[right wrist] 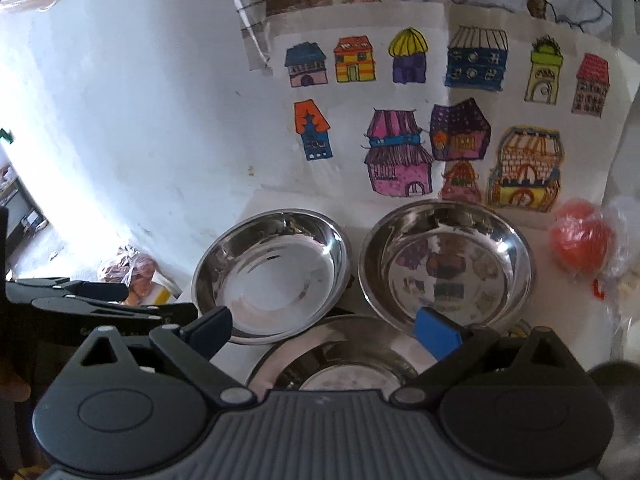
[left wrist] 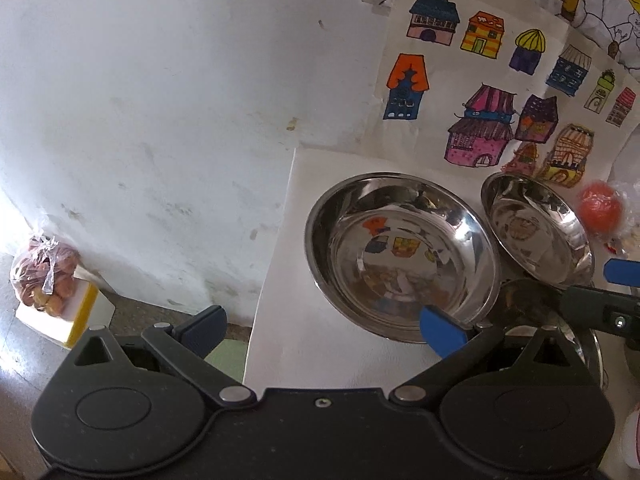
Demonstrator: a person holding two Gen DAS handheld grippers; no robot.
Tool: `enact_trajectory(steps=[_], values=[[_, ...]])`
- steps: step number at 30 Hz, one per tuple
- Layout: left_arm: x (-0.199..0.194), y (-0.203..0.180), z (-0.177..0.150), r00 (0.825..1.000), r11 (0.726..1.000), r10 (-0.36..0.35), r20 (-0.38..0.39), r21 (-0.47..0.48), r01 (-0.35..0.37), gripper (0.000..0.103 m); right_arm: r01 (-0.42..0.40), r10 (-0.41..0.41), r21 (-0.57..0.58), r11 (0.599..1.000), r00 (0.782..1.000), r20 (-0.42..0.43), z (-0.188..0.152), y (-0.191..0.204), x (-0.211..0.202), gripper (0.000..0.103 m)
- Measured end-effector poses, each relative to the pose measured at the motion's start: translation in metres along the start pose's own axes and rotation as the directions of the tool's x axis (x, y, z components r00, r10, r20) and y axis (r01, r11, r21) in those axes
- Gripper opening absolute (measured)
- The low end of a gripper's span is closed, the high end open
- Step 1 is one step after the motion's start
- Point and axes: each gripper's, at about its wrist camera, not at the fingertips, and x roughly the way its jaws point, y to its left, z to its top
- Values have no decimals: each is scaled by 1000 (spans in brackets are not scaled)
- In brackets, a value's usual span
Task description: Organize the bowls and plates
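Observation:
Two steel bowls stand side by side on a white table by the wall: a left bowl (left wrist: 400,256) (right wrist: 272,272) and a right bowl (left wrist: 536,228) (right wrist: 444,264). A third steel dish (right wrist: 340,364) lies nearer, under my right gripper; its edge shows in the left wrist view (left wrist: 528,300). My left gripper (left wrist: 324,332) is open and empty, hovering at the table's left edge, its right finger over the left bowl's near rim. My right gripper (right wrist: 324,332) is open and empty above the near dish. It shows in the left wrist view (left wrist: 616,300).
Children's drawings of houses (left wrist: 500,80) (right wrist: 440,120) hang on the white wall behind the table (left wrist: 304,280). An orange ball in plastic wrap (left wrist: 602,210) (right wrist: 580,244) lies at the right. A bag of fruit on a box (left wrist: 48,280) sits on the floor at the left.

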Motion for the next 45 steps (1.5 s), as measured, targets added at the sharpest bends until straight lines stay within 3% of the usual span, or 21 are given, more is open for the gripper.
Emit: enact_trajectory(steps=[10, 16, 26, 34, 45], values=[[15, 25, 22, 999, 997, -27, -26, 76, 29, 102, 2, 1, 56, 998, 999, -43, 12, 15, 25, 98], [33, 38, 41, 996, 993, -89, -29, 76, 91, 102, -16, 24, 103, 995, 996, -80, 18, 14, 48, 91], [60, 32, 51, 992, 983, -112, -57, 141, 120, 102, 22, 1, 159, 987, 989, -146, 20, 3, 70, 81], [71, 29, 50, 988, 980, -134, -83, 137, 144, 92, 18, 9, 177, 984, 988, -151, 22, 1, 78, 75], [81, 32, 51, 969, 970, -205, -139, 100, 219, 66, 16, 24, 207, 978, 982, -189, 26, -1, 89, 55]])
